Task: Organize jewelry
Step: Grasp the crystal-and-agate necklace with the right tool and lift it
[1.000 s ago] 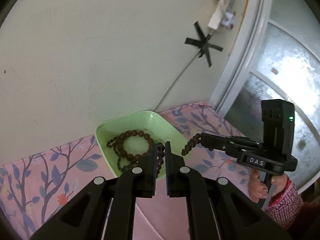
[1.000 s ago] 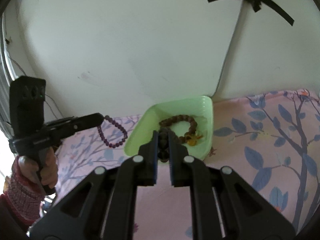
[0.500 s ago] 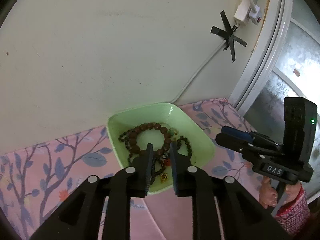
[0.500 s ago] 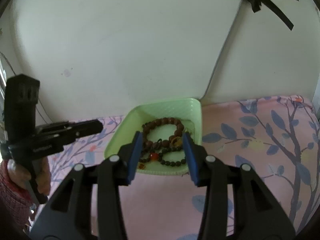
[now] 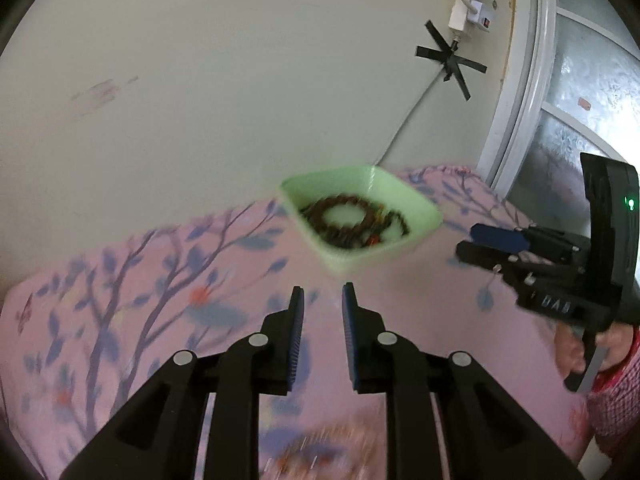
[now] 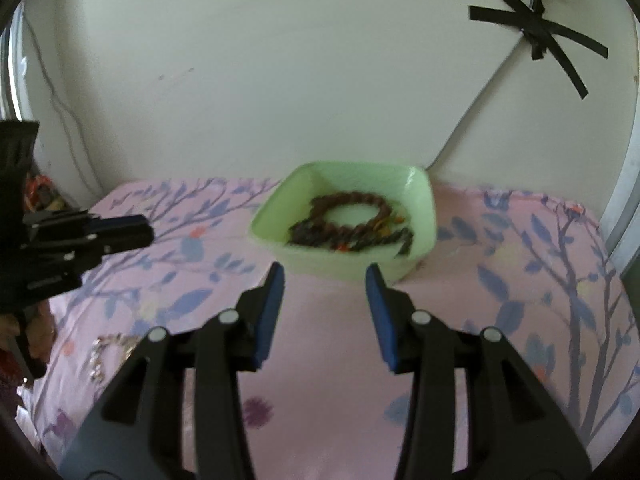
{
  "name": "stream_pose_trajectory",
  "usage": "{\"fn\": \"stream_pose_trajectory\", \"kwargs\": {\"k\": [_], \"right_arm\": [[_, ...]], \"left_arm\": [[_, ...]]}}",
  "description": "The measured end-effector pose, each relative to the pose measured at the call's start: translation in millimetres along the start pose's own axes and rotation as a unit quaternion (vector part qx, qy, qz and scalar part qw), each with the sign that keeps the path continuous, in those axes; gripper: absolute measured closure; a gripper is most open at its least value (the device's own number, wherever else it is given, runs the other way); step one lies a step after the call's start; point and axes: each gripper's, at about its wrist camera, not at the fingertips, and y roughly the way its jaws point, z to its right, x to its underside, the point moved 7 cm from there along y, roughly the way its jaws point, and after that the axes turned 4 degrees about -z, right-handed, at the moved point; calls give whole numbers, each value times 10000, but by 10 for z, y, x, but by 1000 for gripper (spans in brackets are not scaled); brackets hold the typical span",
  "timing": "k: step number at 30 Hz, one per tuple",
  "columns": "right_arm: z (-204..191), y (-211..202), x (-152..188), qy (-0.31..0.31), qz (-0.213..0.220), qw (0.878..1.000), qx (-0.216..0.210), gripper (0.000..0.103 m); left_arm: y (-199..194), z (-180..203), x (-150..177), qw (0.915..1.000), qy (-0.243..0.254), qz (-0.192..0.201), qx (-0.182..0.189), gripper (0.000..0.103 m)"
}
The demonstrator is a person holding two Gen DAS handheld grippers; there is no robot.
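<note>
closest to me, my left gripper (image 5: 322, 294) stands with its two blue-padded fingers a narrow gap apart and nothing between them, hovering over the pink cloth (image 5: 132, 280) printed with purple branches and leaves. my right gripper (image 6: 325, 274) is spread much wider, its pads well apart and also holding nothing. low on the cloth by my left side a pale, blurred chain-like piece (image 6: 106, 350) lies flat, too smeared to make out further. each gripper shows in the other's camera: the right one juts in from the edge with its blue pad forward, a hand (image 5: 576, 350) in a red patterned sleeve on its handle and a green light lit on its body. past both sets of fingertips, with bare cloth between, sits the green tray (image 6: 424, 208), a shallow square dish resting on the cloth near the wall. inside it lie the beaded bracelets (image 6: 348, 222): a brown ring of beads, darker strands tangled beside it and a few orange-red bits. nothing lies between my fingers and the tray. behind the tray rises a cream wall (image 5: 200, 80), a white cable (image 6: 472, 124) running down it to the cloth, fixed by crossed black tape (image 6: 536, 36). off to my right stands a frosted window (image 5: 584, 100) in a white frame.
</note>
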Motion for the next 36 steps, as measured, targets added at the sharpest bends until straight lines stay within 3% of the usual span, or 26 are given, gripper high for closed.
{"fn": "stream_pose_trajectory", "kwargs": {"k": [7, 15, 23, 28, 34, 35, 36], "right_arm": [[-471, -165, 478, -150, -237, 9985, -464, 62], [-950, -172, 856, -205, -598, 9923, -1063, 62], [-984, -102, 1053, -174, -856, 9922, -890, 62], [-1211, -35, 1042, -225, -1022, 9848, -1388, 62], [-1541, 365, 971, -406, -1350, 9785, -1507, 62], [-1584, 417, 952, -464, -1314, 9797, -1440, 65], [-1638, 456, 949, -554, -1335, 9791, -1429, 88]], "left_arm": [[-502, -588, 779, 9977, -526, -244, -338, 103], [-557, -722, 1483, 9947, -765, -660, -187, 103], [-313, -632, 1557, 9943, -695, -806, -109, 96], [-220, -634, 1595, 9947, -761, -693, 25, 99], [-425, -675, 1617, 9946, -909, -473, 191, 103], [-504, -671, 1599, 9952, -878, -403, 186, 103], [-585, -670, 1573, 9955, -871, -324, 198, 103]]}}
